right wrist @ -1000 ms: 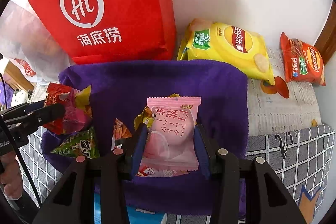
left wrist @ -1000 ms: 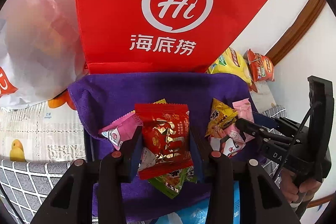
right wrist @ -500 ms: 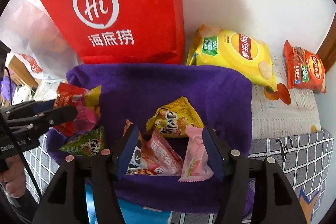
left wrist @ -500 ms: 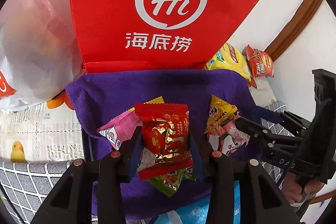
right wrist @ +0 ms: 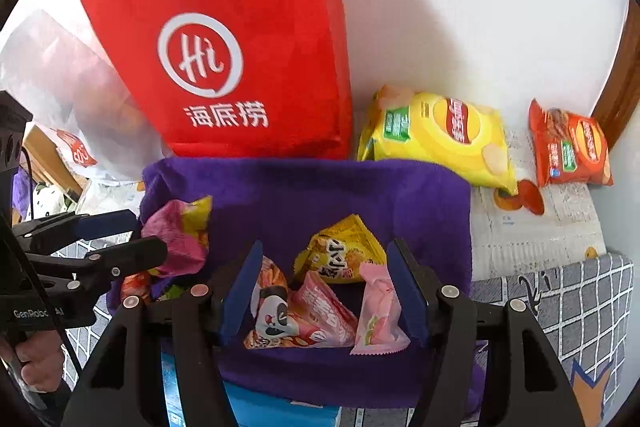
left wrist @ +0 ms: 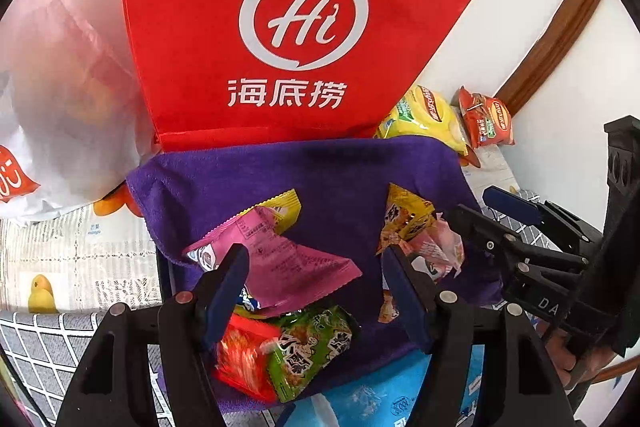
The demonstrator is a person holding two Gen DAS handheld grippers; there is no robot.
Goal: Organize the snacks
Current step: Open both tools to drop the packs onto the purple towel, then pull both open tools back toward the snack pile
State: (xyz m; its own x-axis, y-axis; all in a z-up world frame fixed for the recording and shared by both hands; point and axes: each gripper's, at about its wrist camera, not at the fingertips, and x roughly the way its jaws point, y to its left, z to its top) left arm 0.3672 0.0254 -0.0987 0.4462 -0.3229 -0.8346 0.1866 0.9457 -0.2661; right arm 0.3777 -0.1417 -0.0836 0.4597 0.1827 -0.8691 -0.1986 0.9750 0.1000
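Hovering left gripper [left wrist: 316, 291]: jaws standing apart, gripping nothing, over the magenta packet [left wrist: 280, 259].
Right gripper [right wrist: 324, 291]: also standing spread and empty, above the pale pink packet [right wrist: 378, 311].
Snacks: lying in two loose heaps on the purple cloth [right wrist: 320, 195], red packet [left wrist: 240, 359] and green packet [left wrist: 312, 351] touching.
Behind: red bag [right wrist: 240, 55] standing upright; yellow chip bag [right wrist: 440, 135] lying beside it.

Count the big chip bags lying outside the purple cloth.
2. A yellow chip bag lies against the wall just right of the red bag; an orange-red chip bag lies further right, by the wooden trim. Others may be hidden behind the red bag.
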